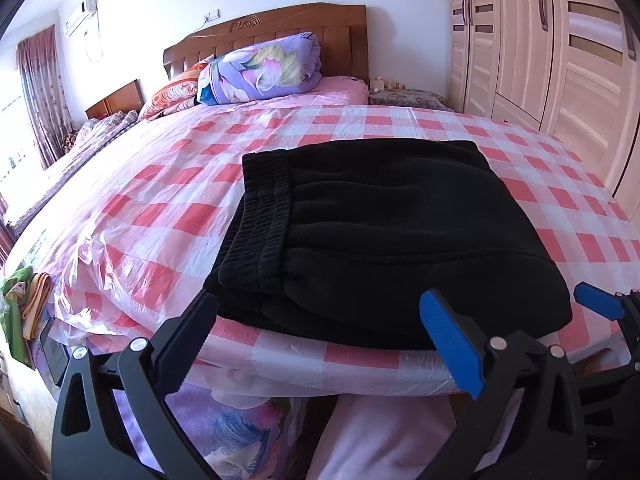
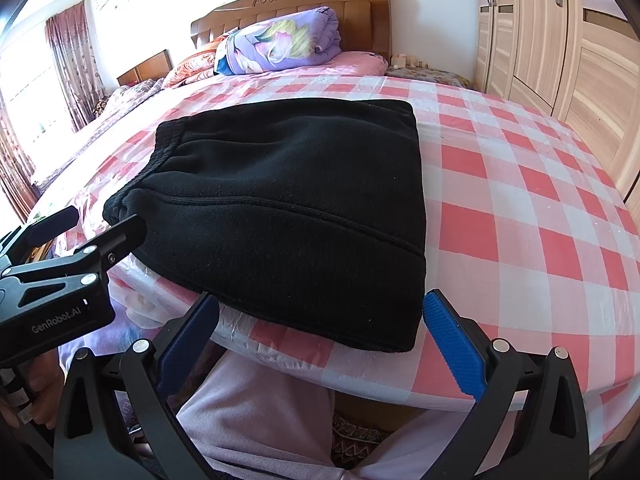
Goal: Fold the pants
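Black pants (image 1: 380, 232) lie folded into a thick rectangle near the front edge of the bed, with the ribbed waistband (image 1: 256, 216) along their left side. My left gripper (image 1: 316, 312) is open just short of the pants' near edge, nothing between its fingers. In the right wrist view the same pants (image 2: 288, 200) fill the middle. My right gripper (image 2: 320, 312) is open too, its blue pads (image 2: 452, 344) spread on either side of the pants' near right corner. The left gripper (image 2: 84, 224) shows at the left, beside the waistband end.
The bed carries a red-and-white checked plastic sheet (image 2: 520, 200). A folded purple quilt (image 1: 264, 68) lies by the wooden headboard (image 1: 280, 28). A wardrobe (image 1: 560, 52) stands at the right. A person's legs in pale trousers (image 2: 256, 412) are below the bed edge. Cloths (image 1: 20, 312) hang at the left.
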`<state>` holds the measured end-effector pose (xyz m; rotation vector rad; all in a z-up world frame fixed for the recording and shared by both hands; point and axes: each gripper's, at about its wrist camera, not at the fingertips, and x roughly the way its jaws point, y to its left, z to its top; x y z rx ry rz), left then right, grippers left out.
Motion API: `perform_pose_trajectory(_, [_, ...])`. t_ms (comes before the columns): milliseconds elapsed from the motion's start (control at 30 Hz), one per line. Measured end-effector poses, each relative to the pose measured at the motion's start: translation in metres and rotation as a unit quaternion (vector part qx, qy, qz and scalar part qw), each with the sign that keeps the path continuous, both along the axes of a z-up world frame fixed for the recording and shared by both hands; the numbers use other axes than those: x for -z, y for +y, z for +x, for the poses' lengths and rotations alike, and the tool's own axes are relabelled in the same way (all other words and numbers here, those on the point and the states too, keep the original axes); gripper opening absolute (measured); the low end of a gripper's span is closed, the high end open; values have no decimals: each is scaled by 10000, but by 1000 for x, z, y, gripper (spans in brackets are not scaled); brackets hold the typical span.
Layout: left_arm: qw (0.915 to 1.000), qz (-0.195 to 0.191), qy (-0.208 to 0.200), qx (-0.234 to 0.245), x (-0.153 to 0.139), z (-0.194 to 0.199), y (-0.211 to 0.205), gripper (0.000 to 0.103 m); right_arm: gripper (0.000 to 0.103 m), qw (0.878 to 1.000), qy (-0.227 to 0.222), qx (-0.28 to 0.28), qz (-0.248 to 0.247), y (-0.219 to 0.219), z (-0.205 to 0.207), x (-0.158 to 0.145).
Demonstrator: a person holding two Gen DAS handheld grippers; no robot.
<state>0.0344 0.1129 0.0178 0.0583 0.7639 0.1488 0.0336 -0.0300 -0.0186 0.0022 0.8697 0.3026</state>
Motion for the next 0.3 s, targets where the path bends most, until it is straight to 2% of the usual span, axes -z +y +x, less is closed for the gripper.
perform_pose_trajectory(300, [10000,-32,-35,-4,-4,-1,-2,102,99,10000,-42,4,29,-1,0,-2])
